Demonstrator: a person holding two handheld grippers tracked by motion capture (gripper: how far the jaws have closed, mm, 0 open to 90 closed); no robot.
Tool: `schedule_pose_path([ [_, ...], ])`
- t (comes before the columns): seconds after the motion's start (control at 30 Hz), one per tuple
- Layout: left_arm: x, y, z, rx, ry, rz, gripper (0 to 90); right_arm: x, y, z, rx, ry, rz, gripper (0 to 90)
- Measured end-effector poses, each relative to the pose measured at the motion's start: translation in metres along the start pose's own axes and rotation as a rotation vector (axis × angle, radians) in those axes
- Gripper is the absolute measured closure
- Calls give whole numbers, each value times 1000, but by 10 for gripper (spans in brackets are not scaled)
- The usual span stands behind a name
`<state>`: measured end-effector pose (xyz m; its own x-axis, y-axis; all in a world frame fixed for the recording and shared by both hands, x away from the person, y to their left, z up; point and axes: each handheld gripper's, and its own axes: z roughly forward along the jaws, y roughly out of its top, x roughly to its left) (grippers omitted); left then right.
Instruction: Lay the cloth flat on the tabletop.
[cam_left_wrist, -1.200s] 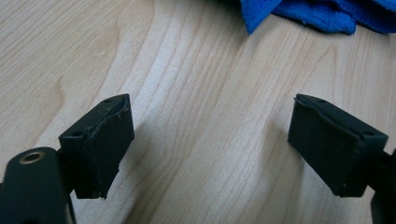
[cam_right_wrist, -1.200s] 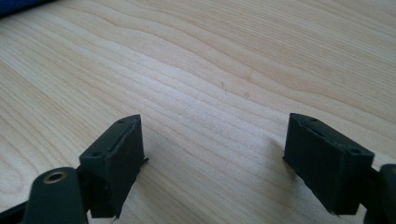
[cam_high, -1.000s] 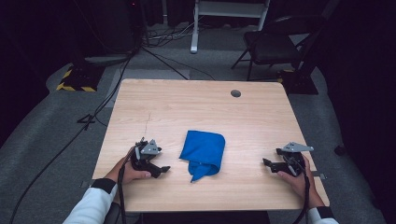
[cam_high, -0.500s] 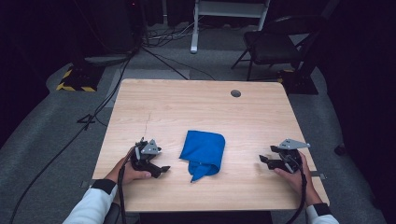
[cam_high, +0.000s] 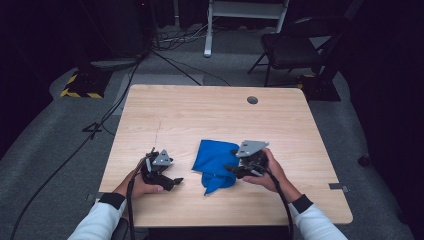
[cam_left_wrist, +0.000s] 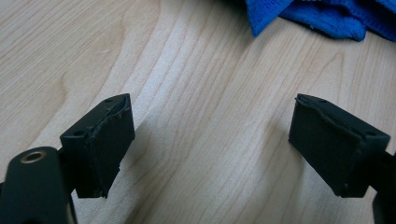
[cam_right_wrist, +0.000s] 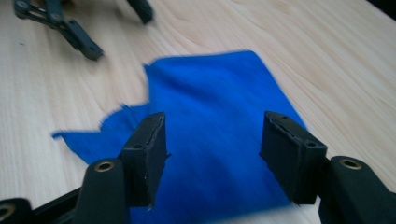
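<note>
Blue cloth (cam_high: 216, 163) lies crumpled near the front middle of my table (cam_high: 200, 110), folded roughly in on itself with a pointed corner trailing toward my side. From the high view I see my right tongs (cam_high: 231, 168) at the cloth's right edge, with my right hand (cam_high: 267, 172) behind them and the grey plate on top tilted up. Looking along the right tongs, I have the 2 black jaws spread wide, with blue fabric (cam_right_wrist: 215, 121) filling the gap between them; that picture is smeared, so I cannot tell whether the pads touch the cloth or hang just above it.

My left tongs (cam_high: 176, 181) sit to the left of the cloth, near it but apart, low over bare wood and held by my left hand (cam_high: 142, 182). In the left gripper view their jaws also stand wide apart with nothing between them but wood grain, and a frayed blue edge (cam_left_wrist: 322, 21) of the cloth shows at the top right, ahead of the jaws. The right gripper view catches the left tongs (cam_right_wrist: 112, 23) farther off at the top left, beyond the cloth.

A round grommet hole (cam_high: 252, 100) sits near the table's far edge, well apart from everything in hand.
</note>
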<state>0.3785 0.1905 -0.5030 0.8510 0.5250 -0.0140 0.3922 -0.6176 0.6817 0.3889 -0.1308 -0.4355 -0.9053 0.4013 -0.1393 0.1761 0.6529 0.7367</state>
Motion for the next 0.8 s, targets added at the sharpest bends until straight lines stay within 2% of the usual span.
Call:
schedule_pose_path([
  [0.13, -1, 0, 1, -3, -4, 2, 146, 13, 14, 28, 48, 32, -36, 415],
  [0.27, -1, 0, 1, -3, -5, 3, 146, 18, 15, 47, 104, 43, -63, 420],
  [0.4, -1, 0, 1, -3, -5, 2, 146, 18, 13, 55, 126, 61, -61, 468],
  [0.43, -1, 0, 1, -3, -5, 2, 146, 18, 11, 56, 136, 83, -61, 500],
  [0.5, -1, 0, 1, -3, -4, 1, 146, 18, 10, 56, 143, 92, -67, 516],
  [0.63, -1, 0, 1, -2, -3, -1, 146, 20, 7, 60, 180, 55, -78, 597],
  [0.77, -1, 0, 0, -1, -2, -1, 146, 19, 2, 54, 173, 15, -85, 793],
  [0.8, -1, 0, 0, 0, -2, -1, 146, 18, 2, 50, 164, 3, -89, 809],
])
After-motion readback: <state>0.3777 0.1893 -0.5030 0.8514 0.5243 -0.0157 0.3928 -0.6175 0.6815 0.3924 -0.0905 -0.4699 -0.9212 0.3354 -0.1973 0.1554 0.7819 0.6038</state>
